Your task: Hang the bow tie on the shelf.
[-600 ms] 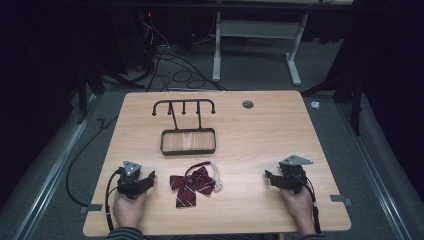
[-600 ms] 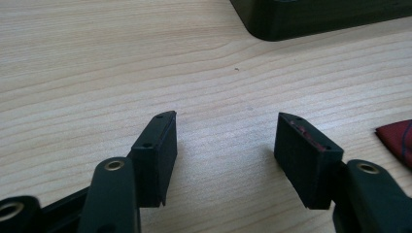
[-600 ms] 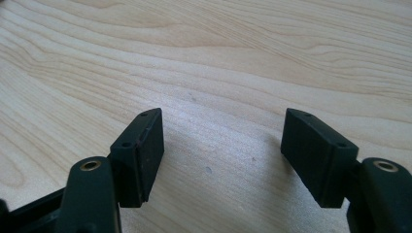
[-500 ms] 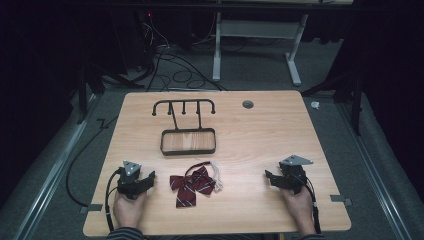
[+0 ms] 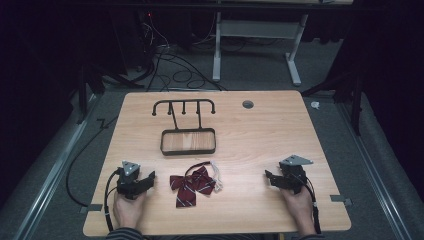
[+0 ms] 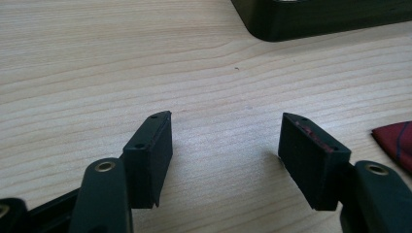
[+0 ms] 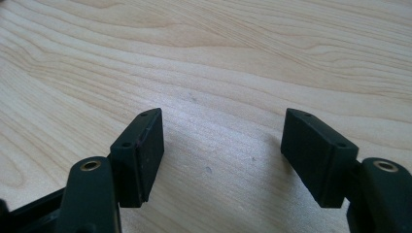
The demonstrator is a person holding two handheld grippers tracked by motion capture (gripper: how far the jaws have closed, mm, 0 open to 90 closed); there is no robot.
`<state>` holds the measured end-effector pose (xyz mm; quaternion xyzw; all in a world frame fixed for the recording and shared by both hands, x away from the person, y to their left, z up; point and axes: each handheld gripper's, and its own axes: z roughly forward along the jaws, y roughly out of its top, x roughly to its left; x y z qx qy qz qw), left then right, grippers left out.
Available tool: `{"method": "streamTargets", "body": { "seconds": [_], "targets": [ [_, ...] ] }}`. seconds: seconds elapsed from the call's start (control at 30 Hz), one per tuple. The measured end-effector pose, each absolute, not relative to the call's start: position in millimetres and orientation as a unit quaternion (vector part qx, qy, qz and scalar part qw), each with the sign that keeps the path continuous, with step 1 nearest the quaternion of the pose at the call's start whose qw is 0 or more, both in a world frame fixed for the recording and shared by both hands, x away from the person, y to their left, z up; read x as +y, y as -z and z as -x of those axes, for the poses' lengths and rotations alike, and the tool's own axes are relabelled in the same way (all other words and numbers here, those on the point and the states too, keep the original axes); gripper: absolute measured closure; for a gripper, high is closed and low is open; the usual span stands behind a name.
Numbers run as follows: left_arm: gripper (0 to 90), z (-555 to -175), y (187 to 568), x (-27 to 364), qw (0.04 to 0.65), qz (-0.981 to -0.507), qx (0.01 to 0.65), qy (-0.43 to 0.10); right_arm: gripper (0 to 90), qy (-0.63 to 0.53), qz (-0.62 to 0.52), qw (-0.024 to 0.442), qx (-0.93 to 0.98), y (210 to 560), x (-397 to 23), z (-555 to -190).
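Bow tie point(image 5: 190, 184) on counter point(image 5: 260, 135), between released left claw point(image 5: 147, 179) and released right claw point(image 5: 268, 177): likely soft, light, floppy; best pinched at the centre knot.

Black grippers point(image 5: 150, 179); grey plates; black cables; striped sleeve point(image 5: 122, 233).

We find no readable text, label, brand, number or sign anywhere: none on the table point(image 5: 260, 135), and none on the striped bow tie point(image 5: 190, 184) lying near its front edge.
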<state>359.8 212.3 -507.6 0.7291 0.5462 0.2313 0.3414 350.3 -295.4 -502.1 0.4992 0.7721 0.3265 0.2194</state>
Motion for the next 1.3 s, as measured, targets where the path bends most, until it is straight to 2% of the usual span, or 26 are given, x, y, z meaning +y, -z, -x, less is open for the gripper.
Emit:
{"method": "streamTargets", "body": {
  "seconds": [0.57,1.3],
  "targets": [
    [37.0,-356,508,216,0.351,-0.719,0.556,-0.227,33.4,-0.327,-0.498,0.22,0.773,502,-296,-350],
    [42.0,-344,499,216,0.372,-0.726,0.537,-0.215,33.4,-0.326,-0.498,0.22,0.773,502,-296,-350]
  ]
}}
